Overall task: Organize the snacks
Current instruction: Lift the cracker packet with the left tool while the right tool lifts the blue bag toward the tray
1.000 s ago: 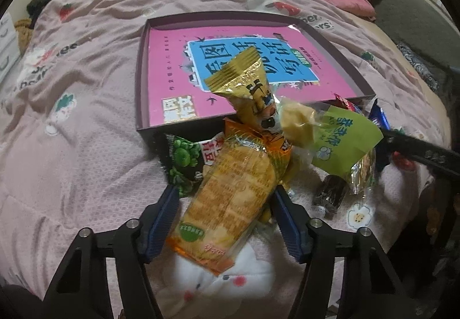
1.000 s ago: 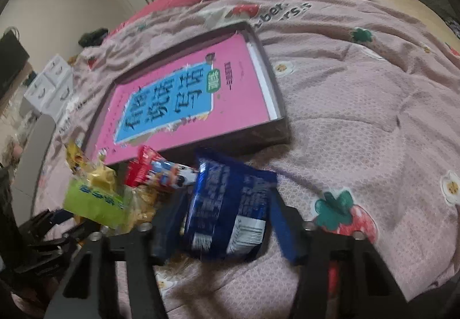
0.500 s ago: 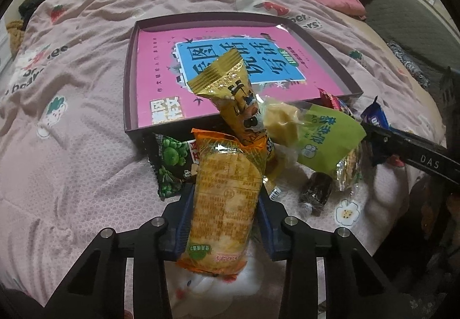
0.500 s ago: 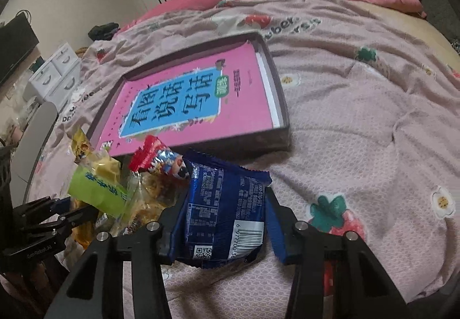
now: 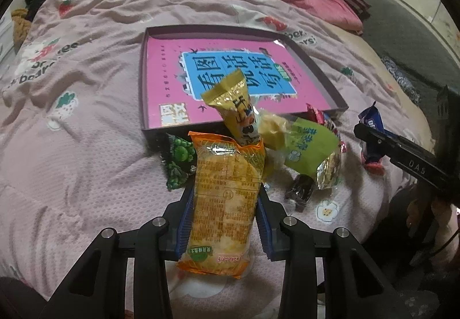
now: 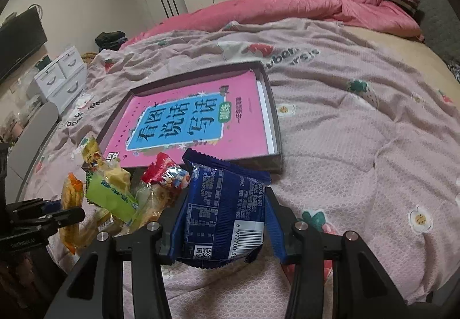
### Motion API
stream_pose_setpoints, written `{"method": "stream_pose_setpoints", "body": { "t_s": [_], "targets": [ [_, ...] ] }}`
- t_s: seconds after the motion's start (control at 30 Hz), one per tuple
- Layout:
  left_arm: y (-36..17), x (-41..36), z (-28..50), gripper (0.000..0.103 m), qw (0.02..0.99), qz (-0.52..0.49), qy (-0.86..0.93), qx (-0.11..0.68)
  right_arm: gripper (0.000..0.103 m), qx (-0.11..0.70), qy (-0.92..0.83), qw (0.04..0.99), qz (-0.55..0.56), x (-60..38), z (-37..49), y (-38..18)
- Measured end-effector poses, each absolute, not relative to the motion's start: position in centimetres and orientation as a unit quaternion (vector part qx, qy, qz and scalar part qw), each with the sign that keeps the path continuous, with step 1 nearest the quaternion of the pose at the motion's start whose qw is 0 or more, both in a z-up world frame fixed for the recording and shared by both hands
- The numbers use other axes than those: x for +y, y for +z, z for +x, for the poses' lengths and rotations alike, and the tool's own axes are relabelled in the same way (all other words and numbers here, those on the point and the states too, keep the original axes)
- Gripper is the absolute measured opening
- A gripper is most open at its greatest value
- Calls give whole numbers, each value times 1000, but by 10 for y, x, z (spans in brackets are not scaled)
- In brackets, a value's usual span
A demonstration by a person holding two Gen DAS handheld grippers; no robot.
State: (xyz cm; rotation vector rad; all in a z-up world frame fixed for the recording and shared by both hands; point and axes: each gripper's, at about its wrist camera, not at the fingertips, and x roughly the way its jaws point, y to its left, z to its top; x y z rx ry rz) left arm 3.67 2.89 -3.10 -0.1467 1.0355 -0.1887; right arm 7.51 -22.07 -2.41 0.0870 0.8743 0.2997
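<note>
Left gripper (image 5: 224, 204) jaws, just closed in, pinched orange cracker packet (image 5: 227, 192). Right gripper (image 6: 222, 215) jaws, likewise narrowed, clamped blue snack bag (image 6: 222, 212). Ahead of both jaws: remaining snack pile (image 5: 293, 143), then shallow box (image 5: 143, 89) holding pink book (image 5: 230, 80), on bed.

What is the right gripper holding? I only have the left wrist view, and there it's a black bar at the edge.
Observer: The right gripper is shut on a blue packet, barcode side up.
Operator: Is anything white showing in the tray beside the pink book?
Observer: Yes, a white strip lies along the book's right edge inside the tray.
Operator: What's beyond the bed on the left?
Observer: A small white drawer unit stands there, with a dark screen on the wall above.
</note>
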Motion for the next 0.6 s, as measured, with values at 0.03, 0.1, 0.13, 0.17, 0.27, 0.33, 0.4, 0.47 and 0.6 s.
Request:
{"method": "stream_pose_setpoints", "body": {
  "t_s": [0.03,0.1,0.13,0.17,0.27,0.33,0.4,0.47,0.6],
  "targets": [
    [-28,30,36,40,864,-72,-88,490,48,418,146,896,41,-220,74,-22],
    [-22,32,33,40,869,-74,-87,482,48,410,148,899,39,-220,72,-18],
    [-19,32,31,40,871,-74,-85,479,48,408,150,900,39,-220,72,-17],
    [-16,33,31,40,871,-73,-86,477,48,406,152,900,40,-220,71,-16],
    [-8,34,28,40,878,-69,-84,467,48,399,154,903,39,-219,71,-12],
    [-4,34,28,40,881,-69,-82,461,48,392,154,906,36,-218,70,-10],
    [1,36,28,40,885,-72,-81,453,48,388,155,908,32,-217,70,-7],
    [6,37,29,40,887,-74,-80,448,48,384,157,909,31,-216,69,-5],
    [10,37,28,40,891,-75,-77,440,48,378,161,911,32,-217,69,-2]
  ]
}}
